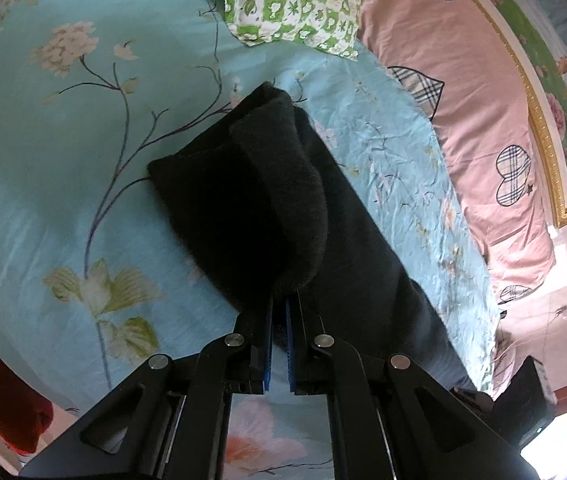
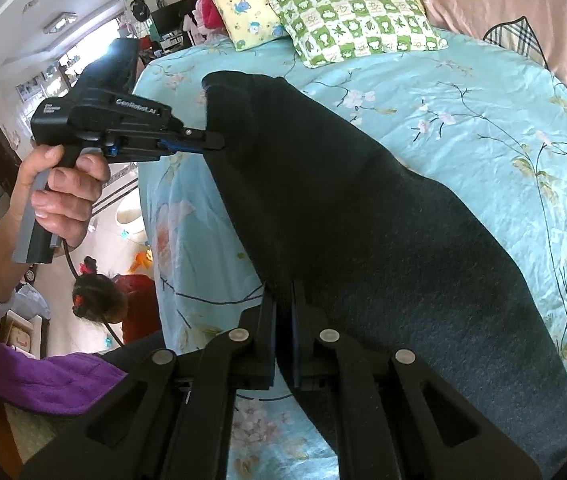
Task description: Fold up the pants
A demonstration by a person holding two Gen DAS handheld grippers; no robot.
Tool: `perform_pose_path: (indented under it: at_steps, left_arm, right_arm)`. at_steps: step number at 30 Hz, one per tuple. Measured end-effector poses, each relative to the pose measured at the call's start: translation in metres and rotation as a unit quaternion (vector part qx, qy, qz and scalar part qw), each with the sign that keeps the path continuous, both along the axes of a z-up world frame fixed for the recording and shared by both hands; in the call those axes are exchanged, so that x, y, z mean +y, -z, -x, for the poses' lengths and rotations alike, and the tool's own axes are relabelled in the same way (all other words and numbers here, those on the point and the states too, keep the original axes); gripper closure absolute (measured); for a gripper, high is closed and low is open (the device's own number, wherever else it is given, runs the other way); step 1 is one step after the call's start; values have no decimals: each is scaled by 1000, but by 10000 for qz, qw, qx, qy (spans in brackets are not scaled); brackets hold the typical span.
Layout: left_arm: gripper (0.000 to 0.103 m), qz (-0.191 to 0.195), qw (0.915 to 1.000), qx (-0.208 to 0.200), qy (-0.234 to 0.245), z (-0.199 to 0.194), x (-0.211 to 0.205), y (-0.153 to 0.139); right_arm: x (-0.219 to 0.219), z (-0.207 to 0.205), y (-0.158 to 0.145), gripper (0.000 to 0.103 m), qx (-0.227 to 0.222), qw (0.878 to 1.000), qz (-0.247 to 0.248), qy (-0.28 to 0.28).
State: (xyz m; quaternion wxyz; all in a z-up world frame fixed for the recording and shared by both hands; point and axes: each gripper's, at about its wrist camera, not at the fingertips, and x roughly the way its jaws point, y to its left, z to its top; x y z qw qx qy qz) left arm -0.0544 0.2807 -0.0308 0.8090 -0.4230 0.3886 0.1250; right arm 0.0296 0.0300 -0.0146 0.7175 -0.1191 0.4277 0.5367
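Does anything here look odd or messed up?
Nothing looks damaged or spilled. The dark pants lie partly doubled over on the floral bedsheet, lifted at one edge by the left gripper and the right gripper, mid-fold.

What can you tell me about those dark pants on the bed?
The pants are dark, nearly black, of thick fuzzy cloth like fleece. They lie stretched along the blue flowered sheet, one end already doubled over itself. The left gripper pinches one edge and lifts it off the bed; the right gripper is shut on another edge. No waistband, pockets or seams can be made out.
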Motion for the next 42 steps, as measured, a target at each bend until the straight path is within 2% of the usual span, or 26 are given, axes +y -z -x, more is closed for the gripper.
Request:
perform_pose_path:
  at_steps: [3,5,7,9,19,21,26,31,35,39,42]
  left_arm:
    - [97,-174,9998,79,-11,4,0,-3]
    - [97,-251,9996,123,-51,7,1,-5]
    - [97,-260,9995,150,-99,10,3,-6]
    - [97,-213,9995,156,-154,13,6,-7]
    - [93,-298,9977,301,-532,22,23,-16]
    - [89,-325,9973,345,-552,22,26,-16]
    - [85,-278,9965,436,-651,20,37,-11]
    - [81,-231,9964,517,-631,14,44,-6]
    - [79,-275,9962,631,-534,3,49,0]
    - [78,-158,9962,685,-515,-2,56,10]
    - [77,-81,9967,615,-527,2,56,14]
  right_arm:
    - [1,-3,1,90,98,9999,16,52]
    - [0,-4,0,82,167,9998,-26,74]
    - [-1,-4,-2,68,206,9997,-91,98]
    - [-3,-4,-7,66,219,9995,-184,114]
    - [-16,-16,-26,66,299,9972,-561,398]
    - [-20,-22,-27,66,343,9961,-635,516]
    - [-31,-51,-29,66,531,9898,-759,1080]
    - [-39,-98,-27,66,927,9755,-862,1802]
    - [-23,-133,-12,66,1151,9723,-562,1955]
    - [3,-157,14,66,1363,9737,-87,1826]
    - [18,-160,31,66,1565,9752,184,1553]
